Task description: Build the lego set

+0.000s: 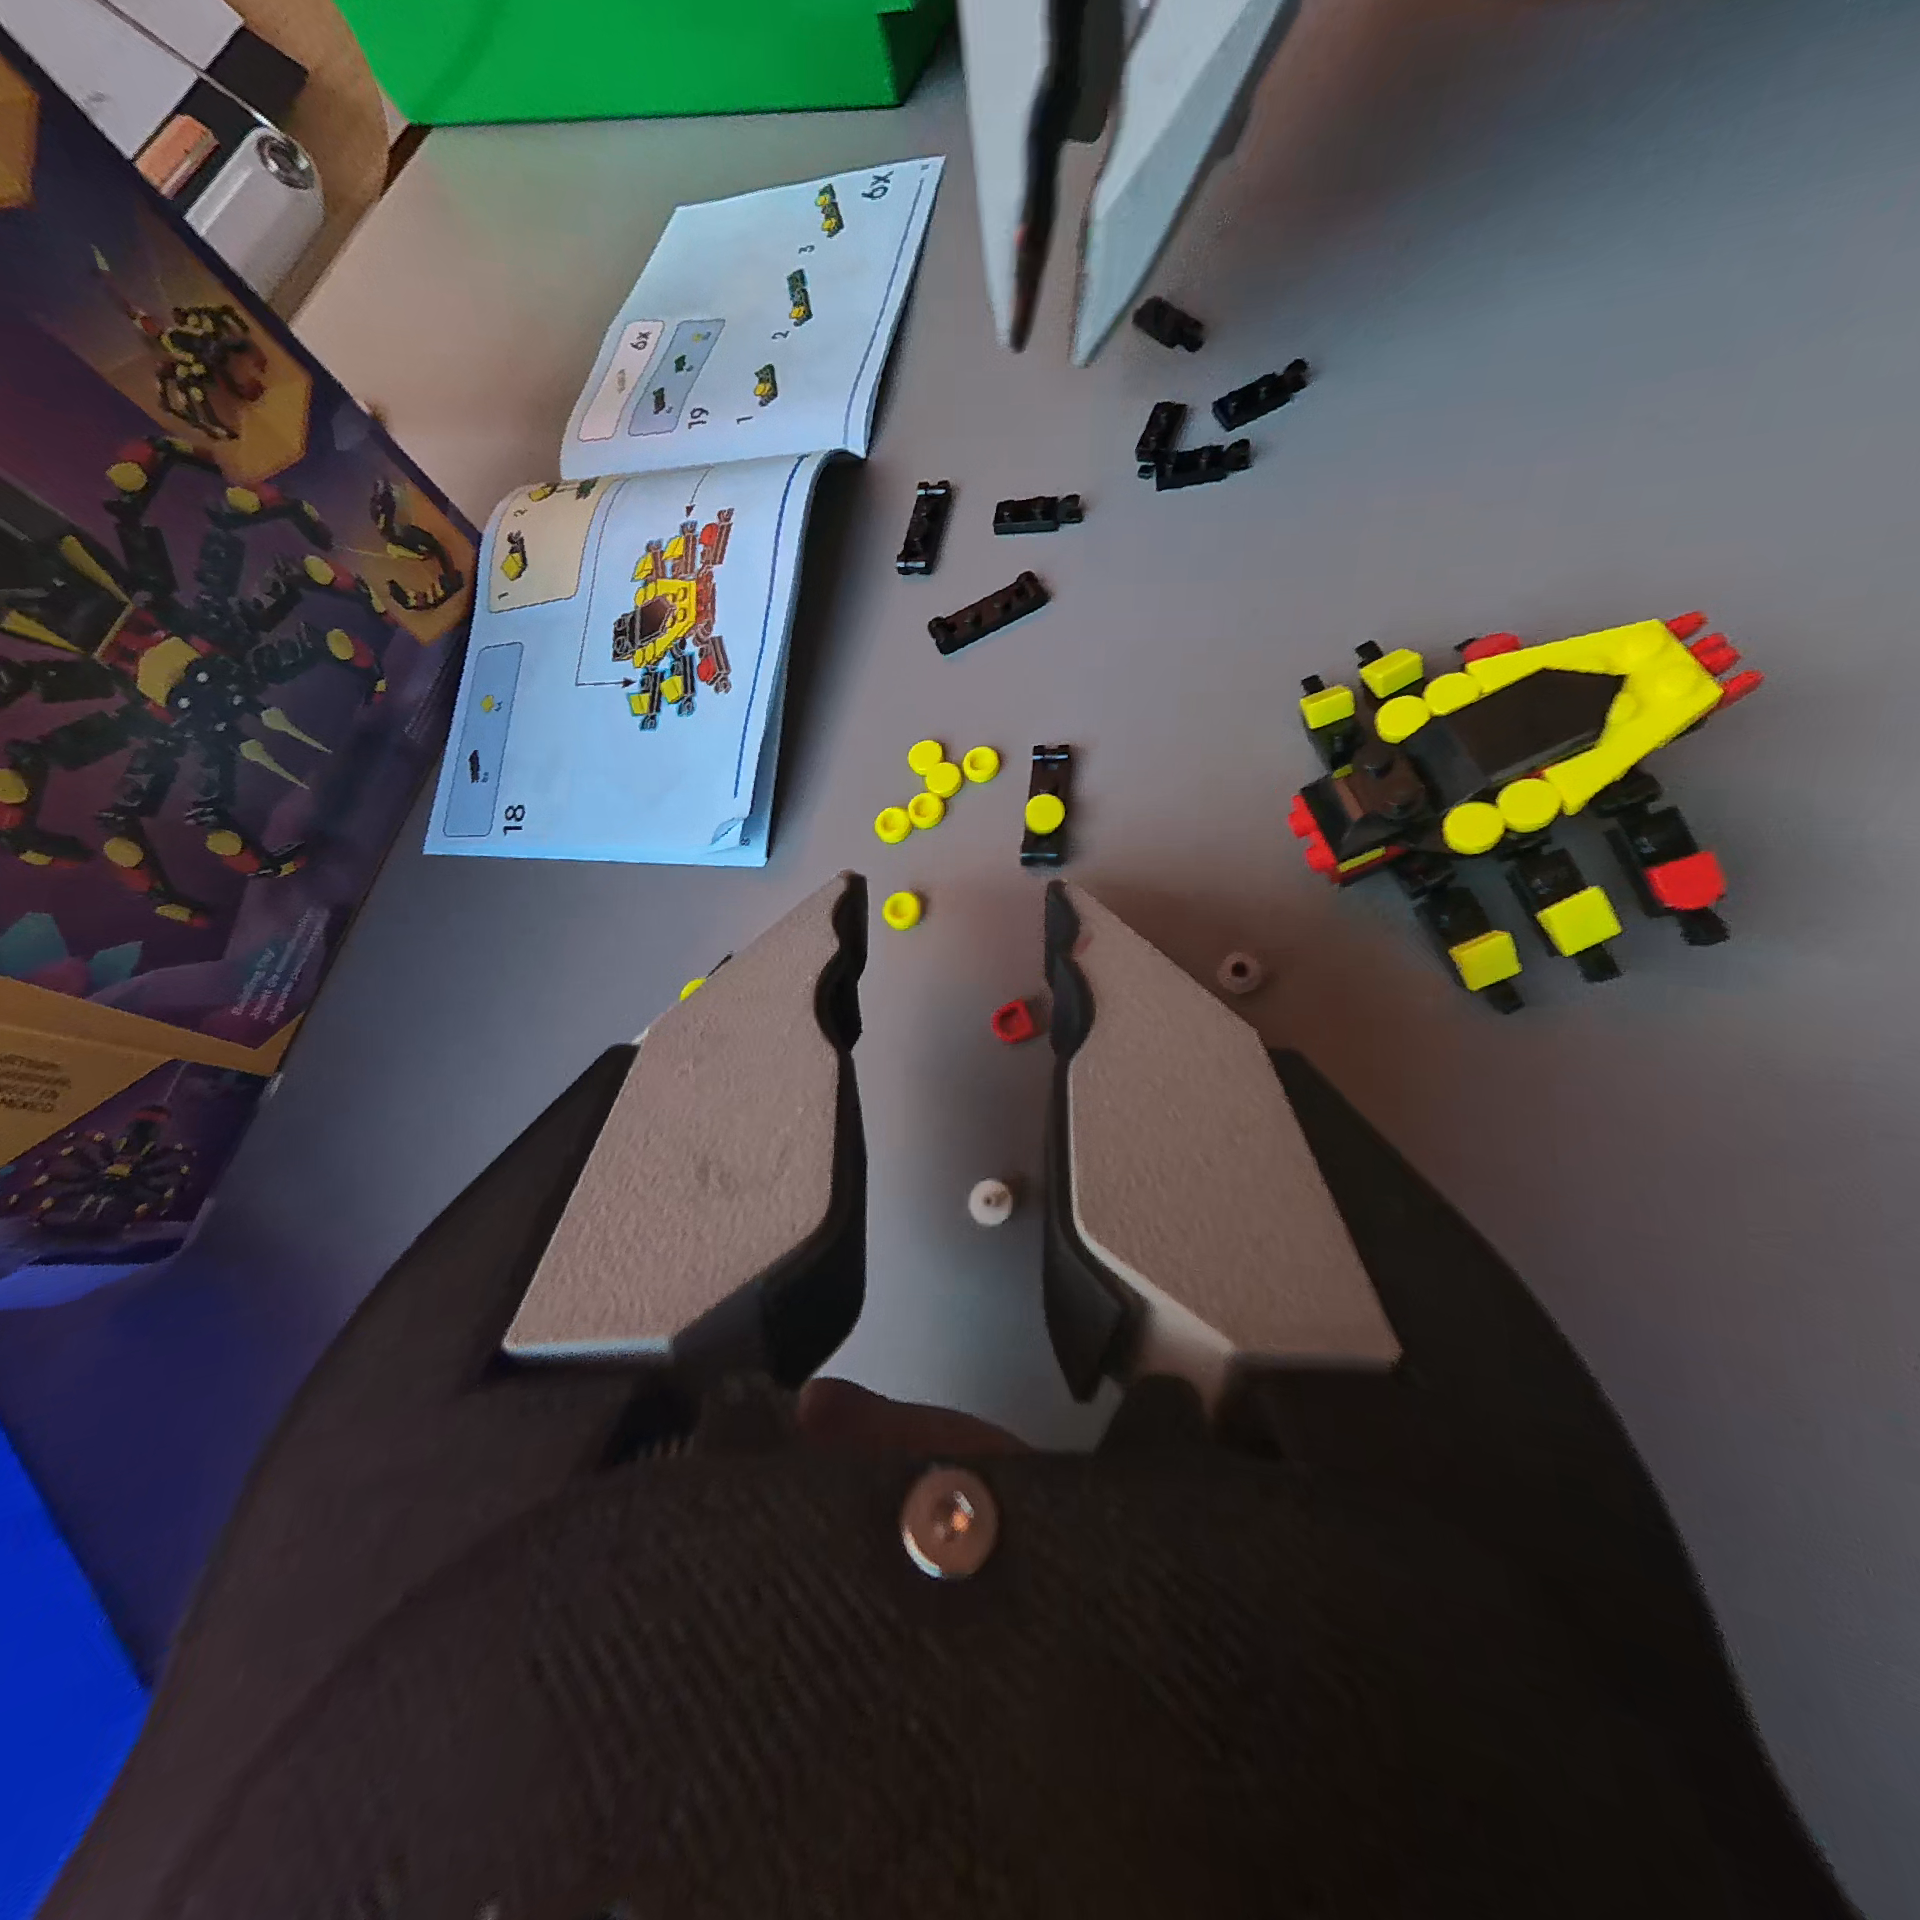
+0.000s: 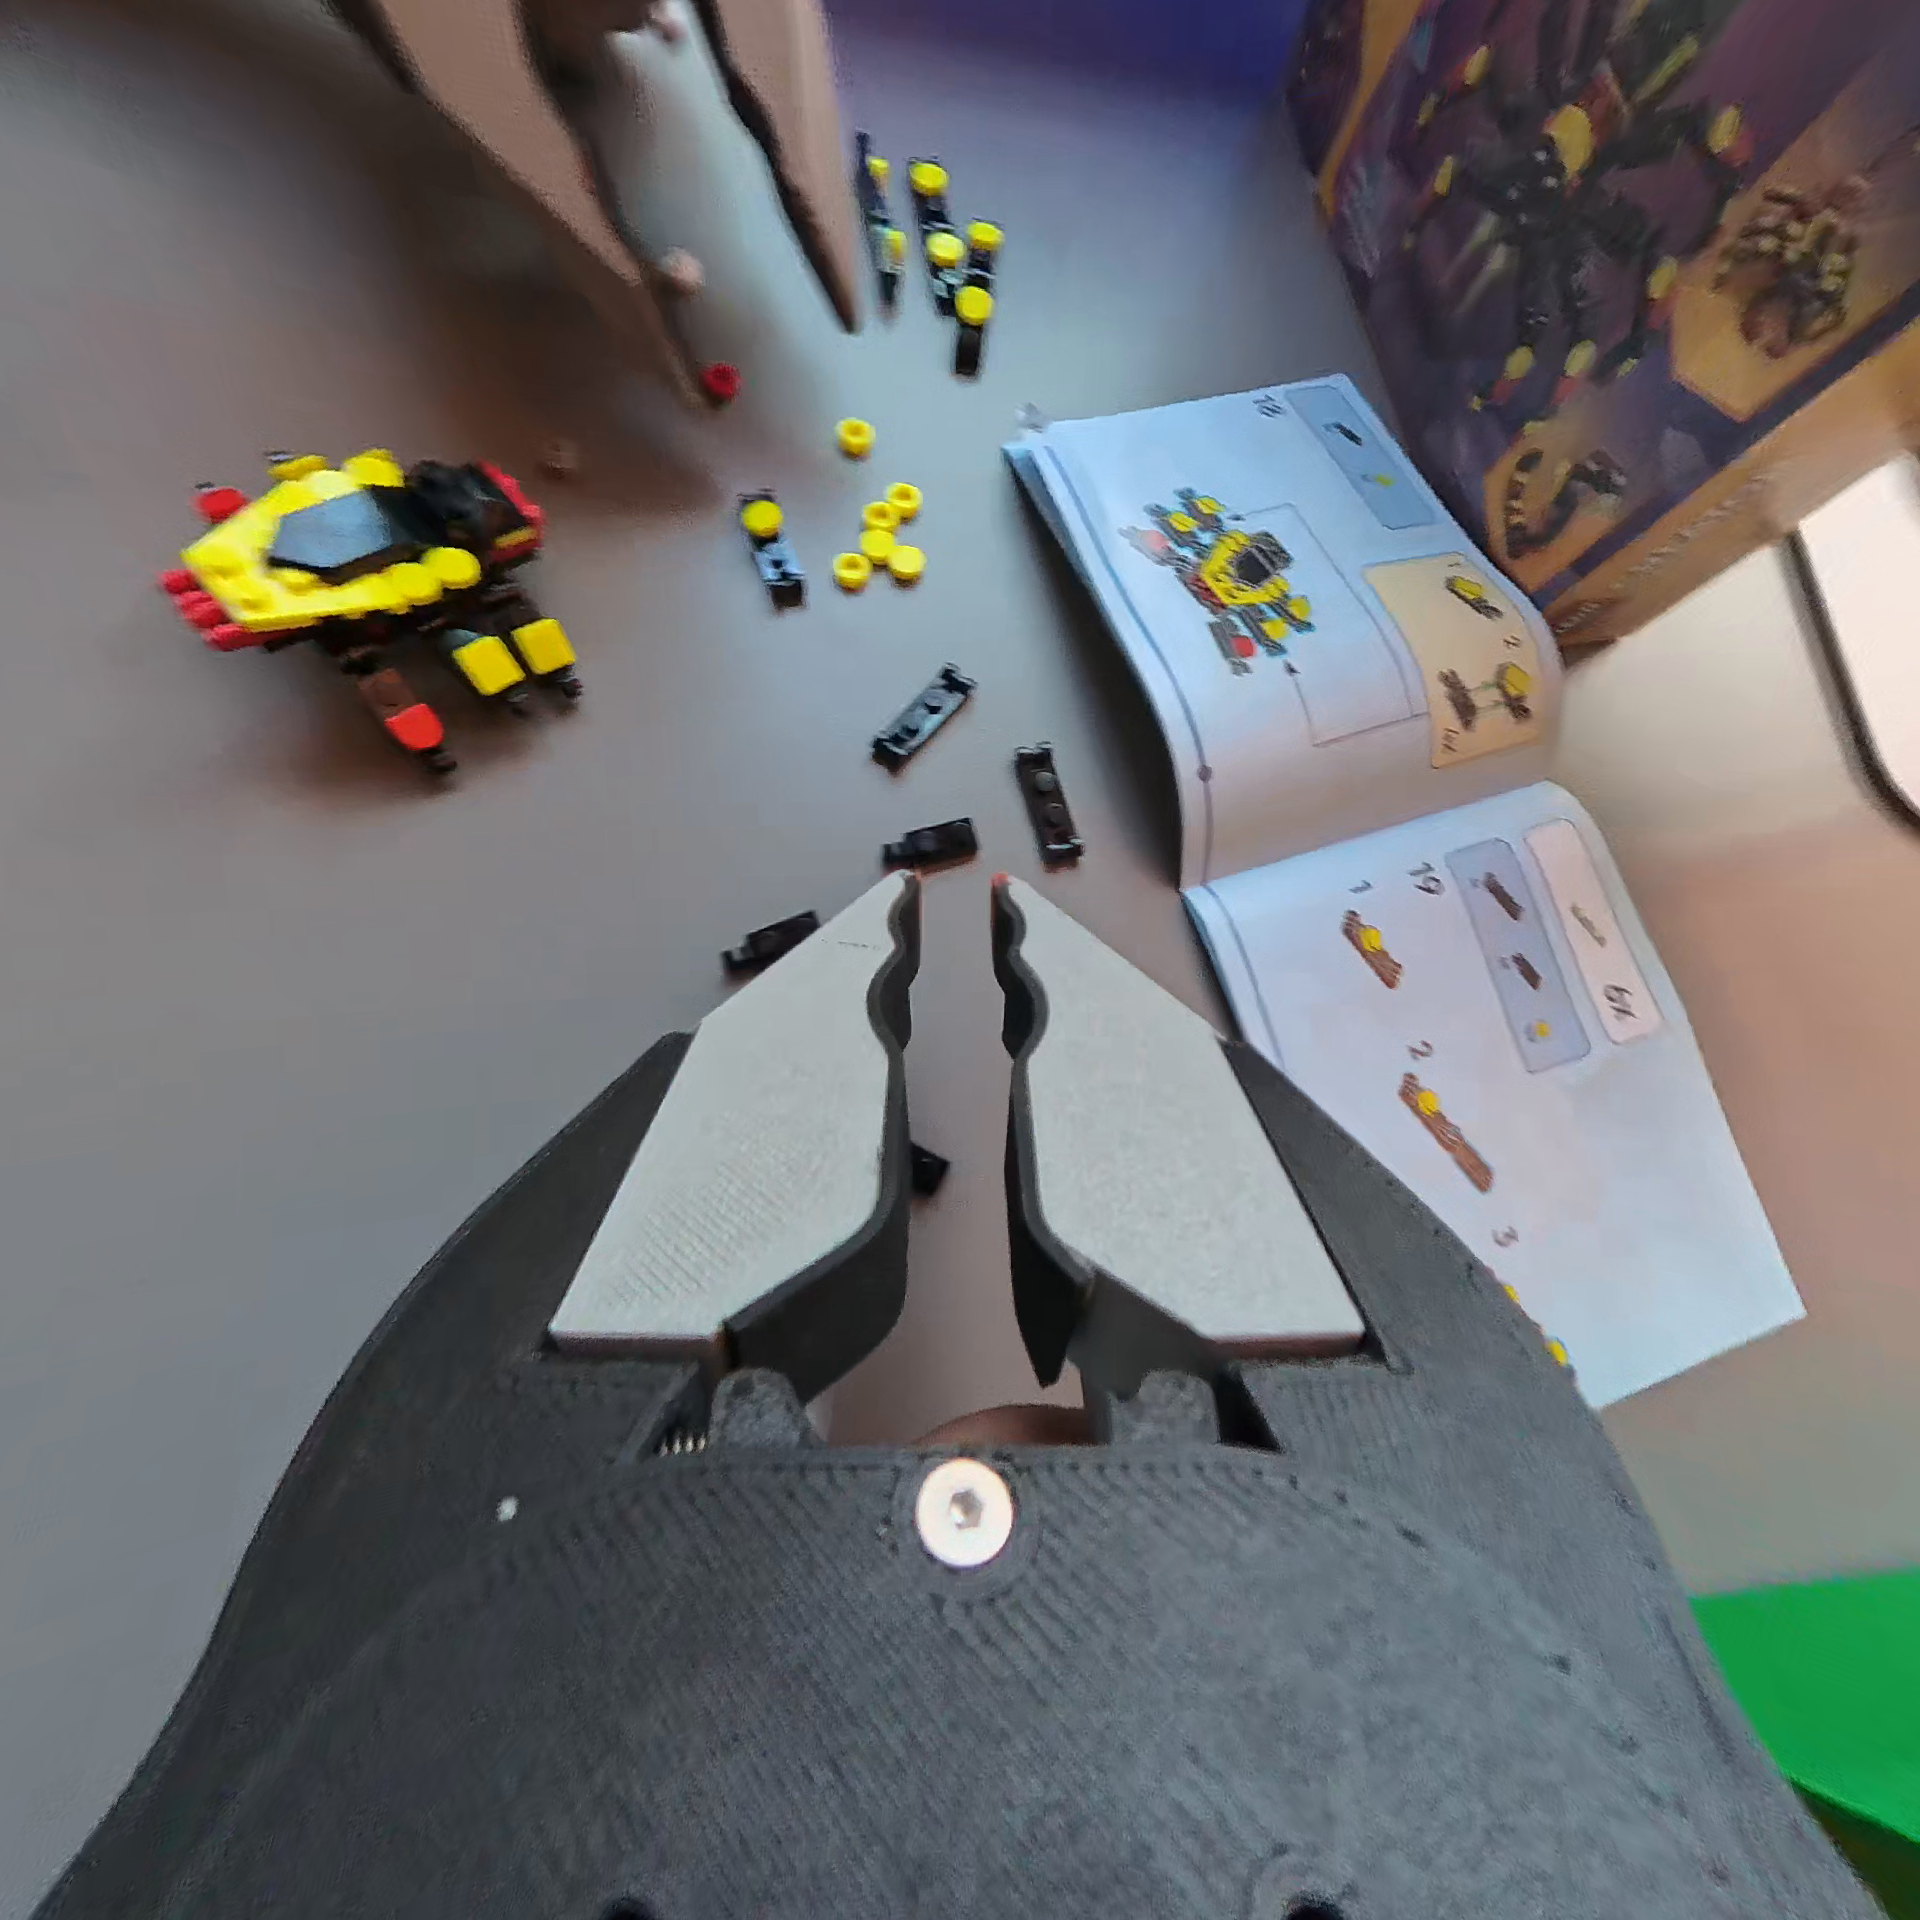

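Observation:
The partly built yellow, black and red spider body (image 1: 1507,790) stands on the grey table at the right; it also shows in the right wrist view (image 2: 364,561). My left gripper (image 1: 954,894) is open and empty, just short of a loose yellow round tile (image 1: 902,907) and a black plate topped with a yellow tile (image 1: 1047,805). A cluster of yellow round tiles (image 1: 935,790) lies beyond. My right gripper (image 2: 954,883) is narrowly open and empty, tips just short of a black clip plate (image 2: 930,842). Several more black plates (image 2: 923,717) lie around it.
The open instruction booklet (image 1: 675,623) and the set box (image 1: 156,727) lie to the left. Several black plates with yellow tiles (image 2: 940,239) sit beside the left gripper. A small red piece (image 1: 1016,1020) lies by my left finger. A green object (image 1: 644,52) stands behind. My right fingertips sit around 12 cm from my left ones. The green object (image 1: 644,52) sits 25 cm or so from the ends of my right fingers.

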Demonstrator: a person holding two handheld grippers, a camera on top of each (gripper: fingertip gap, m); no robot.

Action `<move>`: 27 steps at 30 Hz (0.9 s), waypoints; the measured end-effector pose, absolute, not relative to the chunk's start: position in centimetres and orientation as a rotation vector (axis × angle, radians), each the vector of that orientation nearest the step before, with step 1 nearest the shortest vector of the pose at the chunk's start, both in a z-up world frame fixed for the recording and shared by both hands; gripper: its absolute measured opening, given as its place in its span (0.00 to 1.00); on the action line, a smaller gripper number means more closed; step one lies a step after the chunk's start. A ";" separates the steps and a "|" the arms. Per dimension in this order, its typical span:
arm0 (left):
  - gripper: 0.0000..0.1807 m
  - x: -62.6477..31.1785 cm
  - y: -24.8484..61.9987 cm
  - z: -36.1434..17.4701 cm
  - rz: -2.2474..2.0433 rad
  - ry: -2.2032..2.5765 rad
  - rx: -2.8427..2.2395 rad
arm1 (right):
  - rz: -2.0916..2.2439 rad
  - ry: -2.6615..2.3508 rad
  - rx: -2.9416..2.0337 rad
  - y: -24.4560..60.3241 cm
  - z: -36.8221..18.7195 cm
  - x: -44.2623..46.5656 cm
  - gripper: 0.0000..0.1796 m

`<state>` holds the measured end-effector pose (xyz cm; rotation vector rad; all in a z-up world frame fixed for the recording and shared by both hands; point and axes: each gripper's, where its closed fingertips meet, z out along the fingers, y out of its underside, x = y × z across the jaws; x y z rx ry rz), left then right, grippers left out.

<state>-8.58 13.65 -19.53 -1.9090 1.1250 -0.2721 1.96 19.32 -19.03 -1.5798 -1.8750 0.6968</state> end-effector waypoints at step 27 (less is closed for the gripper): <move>0.18 -8.1 13.4 -20.1 -0.245 1.157 -1.925 | 0.858 -1.880 -1.595 17.4 -19.3 -0.2 0.07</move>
